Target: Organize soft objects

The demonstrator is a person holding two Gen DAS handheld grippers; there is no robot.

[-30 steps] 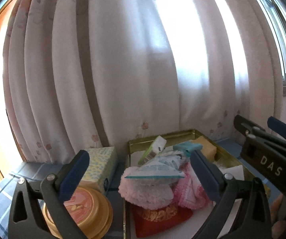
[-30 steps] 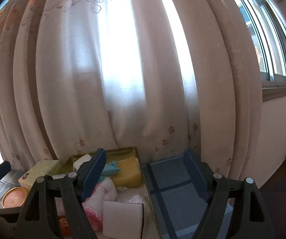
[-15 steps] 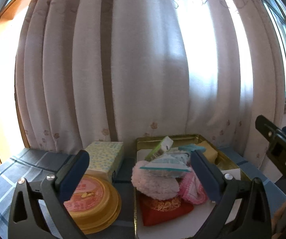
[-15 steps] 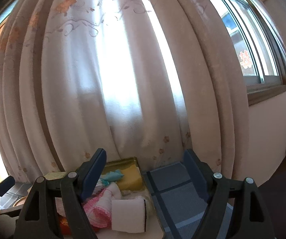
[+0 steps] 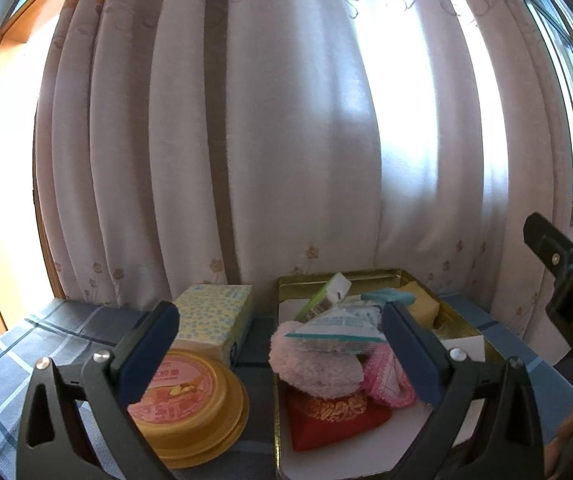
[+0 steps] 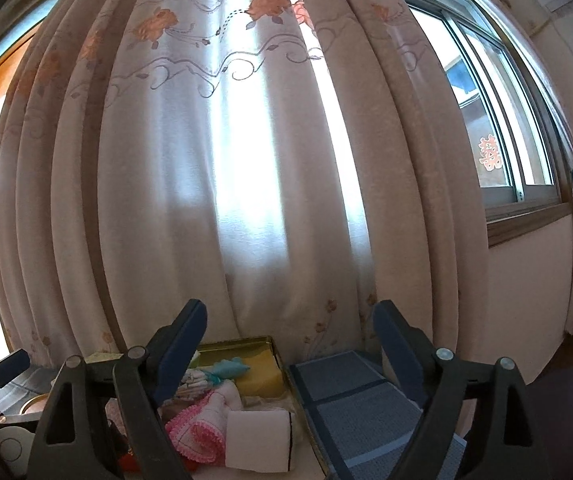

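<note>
A gold metal tin [image 5: 390,276] holds a pile of soft things: a fluffy pink pad [image 5: 310,364], a pink crocheted cloth [image 5: 390,376], a red embroidered pouch [image 5: 326,416], a wipes packet [image 5: 338,328], a yellow sponge [image 5: 422,304] and a white sponge [image 6: 258,440]. My left gripper [image 5: 278,352] is open and empty, raised in front of the tin. My right gripper [image 6: 290,352] is open and empty, held above the tin's right side [image 6: 282,364]. The right gripper's body shows at the right edge of the left wrist view.
A yellow round lidded container [image 5: 182,400] and a dotted tissue box [image 5: 214,316] stand left of the tin on a blue checked tablecloth [image 6: 350,400]. A long pale curtain [image 5: 286,140] hangs close behind. A window [image 6: 498,128] is at the right.
Both grippers have risen and tilted up, so the tin and table sit lower in both views. The left view has also shifted left. Both stay open.
</note>
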